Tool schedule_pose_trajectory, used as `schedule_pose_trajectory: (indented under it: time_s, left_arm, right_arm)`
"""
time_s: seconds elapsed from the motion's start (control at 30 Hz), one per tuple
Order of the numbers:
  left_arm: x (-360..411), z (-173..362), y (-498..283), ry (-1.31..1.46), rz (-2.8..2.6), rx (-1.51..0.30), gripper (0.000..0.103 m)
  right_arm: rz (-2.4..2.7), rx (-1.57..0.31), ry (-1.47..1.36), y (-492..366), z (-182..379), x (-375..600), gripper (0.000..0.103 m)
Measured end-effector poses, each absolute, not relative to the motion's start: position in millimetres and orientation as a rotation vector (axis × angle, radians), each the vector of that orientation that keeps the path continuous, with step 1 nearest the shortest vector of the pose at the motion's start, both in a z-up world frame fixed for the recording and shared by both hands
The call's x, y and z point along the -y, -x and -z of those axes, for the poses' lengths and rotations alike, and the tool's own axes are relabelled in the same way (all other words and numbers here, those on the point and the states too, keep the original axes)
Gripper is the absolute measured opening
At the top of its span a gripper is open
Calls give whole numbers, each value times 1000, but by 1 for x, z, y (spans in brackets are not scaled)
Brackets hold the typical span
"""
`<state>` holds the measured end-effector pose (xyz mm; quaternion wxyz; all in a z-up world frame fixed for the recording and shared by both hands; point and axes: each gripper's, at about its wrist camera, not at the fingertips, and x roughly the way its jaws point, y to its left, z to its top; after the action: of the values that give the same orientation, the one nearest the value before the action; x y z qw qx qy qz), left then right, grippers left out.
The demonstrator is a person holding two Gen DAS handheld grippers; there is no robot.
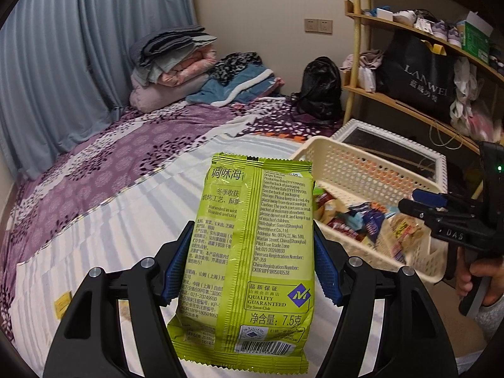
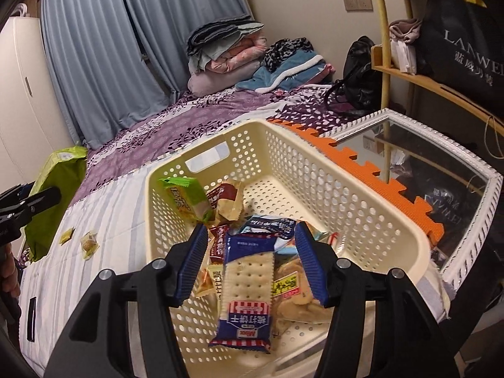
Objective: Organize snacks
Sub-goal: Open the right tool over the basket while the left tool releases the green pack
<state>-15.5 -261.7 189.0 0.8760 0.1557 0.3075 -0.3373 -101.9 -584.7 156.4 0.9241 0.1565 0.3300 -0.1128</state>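
So the left tongs (image 1: 249, 264) are clamped on a green seaweed snack pack (image 1: 252, 252), blue pads pressing in on both long edges. The pack stands upright between them, back label facing the camera, barcode end down low, top seal poking well past the tips. It's held up over the striped part of the bed (image 1: 110, 220), just left of the cream basket (image 1: 362, 170).

The right tongs (image 2: 250, 261) hang right over the basket (image 2: 315, 170) with the pads apart. A blue cracker pack (image 2: 249, 289) sits between them but neither pad touches it; there's a clear gap on both sides, and it's lying on the pile in the basket. Around it are more snacks: a green packet (image 2: 186, 198) leaning at the far left of the basket, a brown-and-cream one (image 2: 226, 198) beside it, and a clear bag with a yellow label (image 2: 293, 286) under the right pad.

Two small wrapped snacks (image 2: 89, 244) are still out on the bed (image 2: 63, 267), left of the basket. From the right camera you can see the seaweed pack (image 2: 56, 195) at the left edge.
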Motion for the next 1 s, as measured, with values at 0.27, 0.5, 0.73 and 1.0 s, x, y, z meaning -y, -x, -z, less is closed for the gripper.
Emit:
schedule_pose_trajectory:
  time_s: [0.27,0.5,0.73,1.0]
  left_arm:
    - [319,-187,14,-311,807,-657,70]
    - [363,-180,9,-258,868,-700,70]
    - [393,-168,6,-190,899,-737,87]
    - [377,-162,-3,-166,853,-751,90]
  right_arm:
    - [266,-657,-319,114,-158,596,58]
    - [275,-658,-339,120,-154,602,58]
    - [275,-661,-346,122,-153,601,58]
    - [276,-658,-355,120,-153,601,58]
